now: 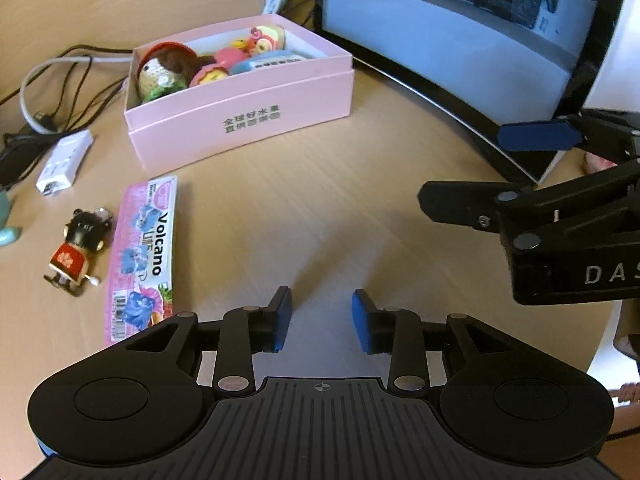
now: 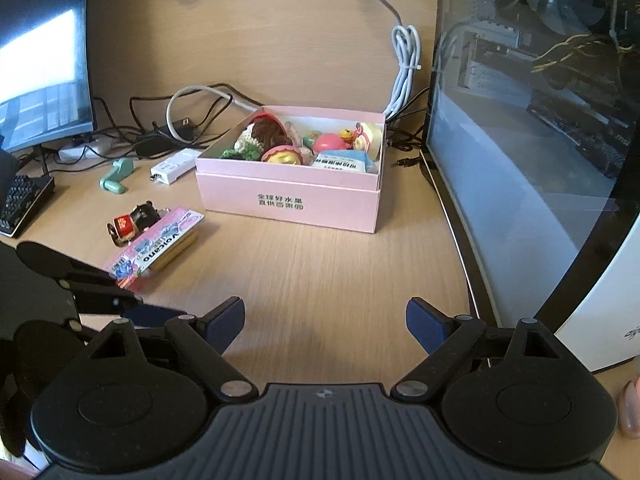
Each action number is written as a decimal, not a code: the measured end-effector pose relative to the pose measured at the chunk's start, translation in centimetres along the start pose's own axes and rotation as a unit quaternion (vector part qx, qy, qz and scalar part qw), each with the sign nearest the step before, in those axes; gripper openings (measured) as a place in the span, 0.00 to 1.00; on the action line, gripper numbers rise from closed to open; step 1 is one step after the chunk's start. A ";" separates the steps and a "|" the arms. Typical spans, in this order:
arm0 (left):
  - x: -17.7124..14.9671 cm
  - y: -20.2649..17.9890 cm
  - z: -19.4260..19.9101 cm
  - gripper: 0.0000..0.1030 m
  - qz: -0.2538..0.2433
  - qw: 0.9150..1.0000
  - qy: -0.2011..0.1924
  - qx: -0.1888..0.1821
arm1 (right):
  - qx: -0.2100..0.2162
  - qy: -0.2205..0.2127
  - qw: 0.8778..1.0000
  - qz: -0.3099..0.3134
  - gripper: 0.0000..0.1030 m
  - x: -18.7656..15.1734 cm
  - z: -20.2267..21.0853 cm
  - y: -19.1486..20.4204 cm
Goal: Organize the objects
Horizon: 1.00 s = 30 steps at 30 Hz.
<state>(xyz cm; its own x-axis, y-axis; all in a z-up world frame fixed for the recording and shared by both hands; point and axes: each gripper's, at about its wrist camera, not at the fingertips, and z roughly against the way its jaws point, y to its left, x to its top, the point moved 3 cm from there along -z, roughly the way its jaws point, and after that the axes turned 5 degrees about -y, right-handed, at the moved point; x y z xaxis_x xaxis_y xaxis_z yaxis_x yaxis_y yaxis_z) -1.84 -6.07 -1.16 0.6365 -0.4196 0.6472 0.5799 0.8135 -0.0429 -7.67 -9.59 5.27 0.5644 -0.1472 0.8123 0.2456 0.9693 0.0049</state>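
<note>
A pink box (image 1: pixel 240 120) (image 2: pixel 292 200) stands open on the wooden desk, holding several small toys, among them a crocheted doll (image 1: pixel 164 72) (image 2: pixel 260 132). A pink Volcano packet (image 1: pixel 142 256) (image 2: pixel 154 246) lies on the desk left of the box. A small wind-up bear toy (image 1: pixel 78 248) (image 2: pixel 134 220) lies beside the packet. My left gripper (image 1: pixel 322 320) is open and empty above bare desk, right of the packet. My right gripper (image 2: pixel 326 326) is open and empty in front of the box; it also shows in the left wrist view (image 1: pixel 460 172).
A white adapter (image 1: pixel 64 164) (image 2: pixel 176 166) and a teal hand-crank piece (image 2: pixel 116 176) lie left of the box among cables (image 2: pixel 188 120). A curved monitor (image 1: pixel 460 40) (image 2: pixel 520 160) stands to the right. A keyboard (image 2: pixel 20 204) sits far left.
</note>
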 end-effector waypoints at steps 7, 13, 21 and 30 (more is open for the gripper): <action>1.0 3.0 3.6 0.29 0.012 0.987 -0.113 0.115 | -0.005 -0.032 0.999 -0.016 0.86 1.2 1.6 -0.5; 1.1 5.8 1.2 0.30 0.024 0.984 -0.065 0.166 | -0.002 -0.032 0.999 -0.010 0.86 0.9 2.0 -0.2; 2.2 8.5 0.3 0.31 0.043 0.978 -0.074 0.191 | -0.013 -0.020 1.000 -0.014 0.86 0.1 2.1 -0.3; 3.4 12.9 -0.7 0.31 0.127 0.976 -0.083 0.158 | -0.015 -0.006 1.000 -0.012 0.86 -0.4 1.9 -0.3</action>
<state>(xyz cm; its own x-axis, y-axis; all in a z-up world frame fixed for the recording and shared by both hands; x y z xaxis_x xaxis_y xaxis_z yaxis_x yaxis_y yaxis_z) 8.16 2.74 -0.01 0.6338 -0.1385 0.7610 0.2121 0.9773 0.0013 -9.47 -9.47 6.03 0.5487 -0.1687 0.8188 0.2830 0.9591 0.0080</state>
